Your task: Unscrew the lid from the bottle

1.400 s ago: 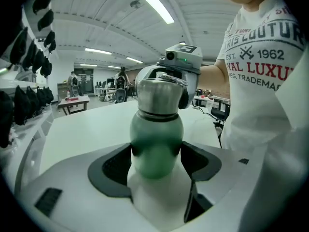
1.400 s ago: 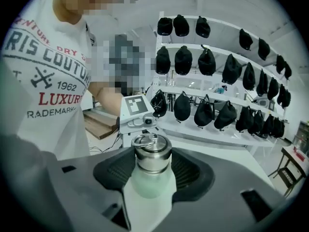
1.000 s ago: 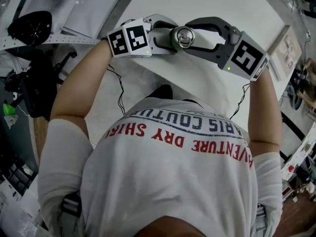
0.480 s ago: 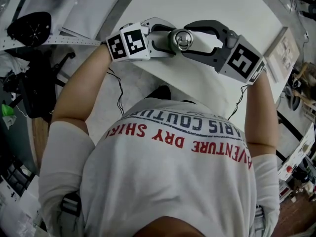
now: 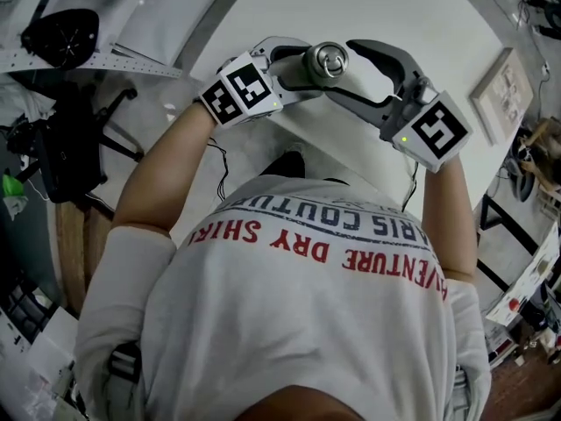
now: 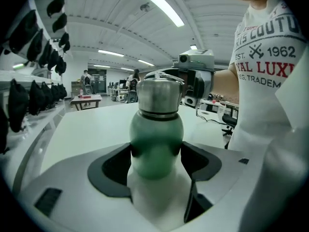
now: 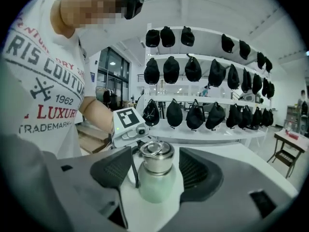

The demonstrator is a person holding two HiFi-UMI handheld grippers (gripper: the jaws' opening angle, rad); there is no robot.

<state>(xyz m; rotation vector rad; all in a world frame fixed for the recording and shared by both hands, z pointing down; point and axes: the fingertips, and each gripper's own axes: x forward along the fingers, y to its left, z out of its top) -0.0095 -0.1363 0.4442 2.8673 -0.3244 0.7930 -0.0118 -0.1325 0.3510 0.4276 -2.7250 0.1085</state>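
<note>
Right gripper (image 7: 155,172) newly wider round bottle (image 6: 157,139)

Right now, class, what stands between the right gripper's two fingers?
The steel lid, seen in the right gripper view. The right gripper has just been opening; its fingers stand clear of the lid.

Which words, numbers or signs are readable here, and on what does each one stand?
"RIS COUTUR": white T-shirt, chest, cut off.
"1962": same shirt.
"LUXUR", "TRADEMARK": same shirt, cut off.
"VENTURE DRY SHIRT": same shirt, red, upside down in the head view.
Marker cubes: black squares only, no letters.
Bottle: no print seen.
</note>
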